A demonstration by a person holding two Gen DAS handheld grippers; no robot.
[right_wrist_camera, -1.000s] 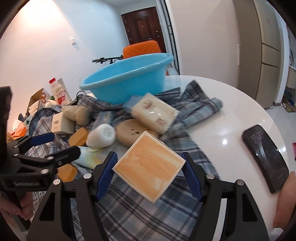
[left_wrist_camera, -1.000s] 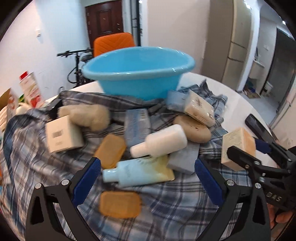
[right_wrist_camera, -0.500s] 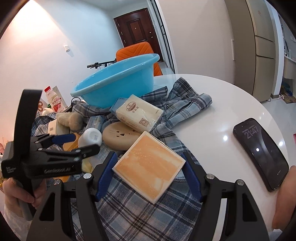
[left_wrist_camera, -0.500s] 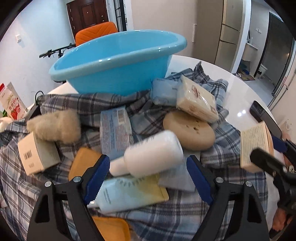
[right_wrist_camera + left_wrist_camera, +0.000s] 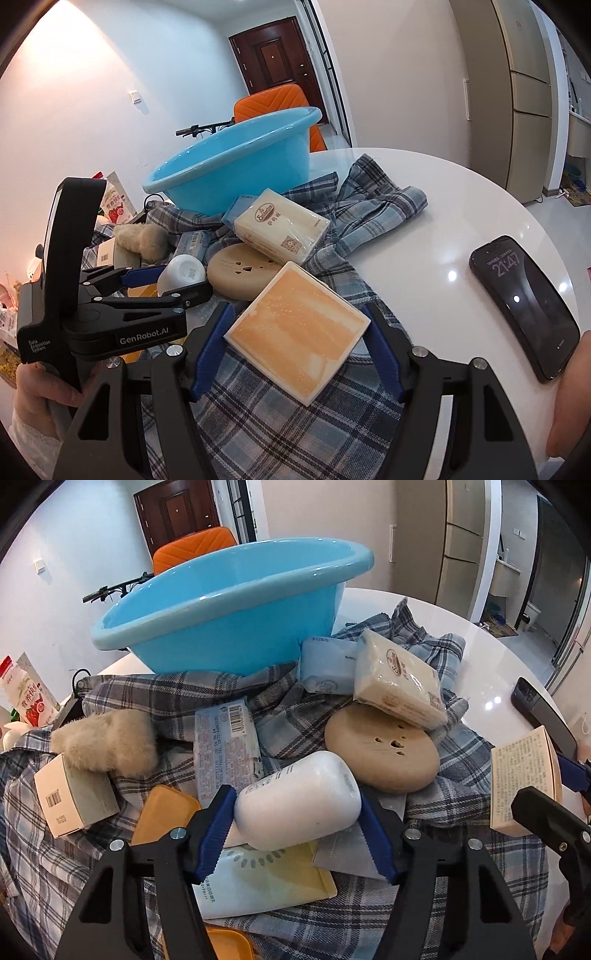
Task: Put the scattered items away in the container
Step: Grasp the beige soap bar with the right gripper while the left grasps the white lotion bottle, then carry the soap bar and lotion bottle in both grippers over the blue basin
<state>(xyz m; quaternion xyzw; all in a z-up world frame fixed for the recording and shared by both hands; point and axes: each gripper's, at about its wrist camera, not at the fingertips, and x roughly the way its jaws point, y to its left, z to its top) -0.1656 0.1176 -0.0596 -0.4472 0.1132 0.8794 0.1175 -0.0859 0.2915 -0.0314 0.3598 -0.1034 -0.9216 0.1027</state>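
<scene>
A blue plastic basin (image 5: pixel 236 602) stands at the back of the table on a plaid cloth (image 5: pixel 369 915); it also shows in the right wrist view (image 5: pixel 236 162). My left gripper (image 5: pixel 297 812) is shut on a white bottle (image 5: pixel 299 801) lying among the scattered items. My right gripper (image 5: pixel 297 332) is shut on an orange box (image 5: pixel 297 328) and holds it above the cloth; the box also shows in the left wrist view (image 5: pixel 521 779). Around lie a tan round disc (image 5: pixel 380 753), a tissue pack (image 5: pixel 399 683), a blue wipes pack (image 5: pixel 225 738) and a fluffy beige item (image 5: pixel 107 742).
A black phone (image 5: pixel 524 302) lies on the white table (image 5: pixel 461 206) at the right. A carton box (image 5: pixel 70 797), orange soaps (image 5: pixel 162 816) and a pale tube (image 5: pixel 258 882) lie near the left gripper. A milk carton (image 5: pixel 26 698) stands at the left. An orange chair (image 5: pixel 192 546) is behind the basin.
My left gripper moved forward over the pile and closed on the white bottle. My right gripper kept hold of the orange box and hardly moved.
</scene>
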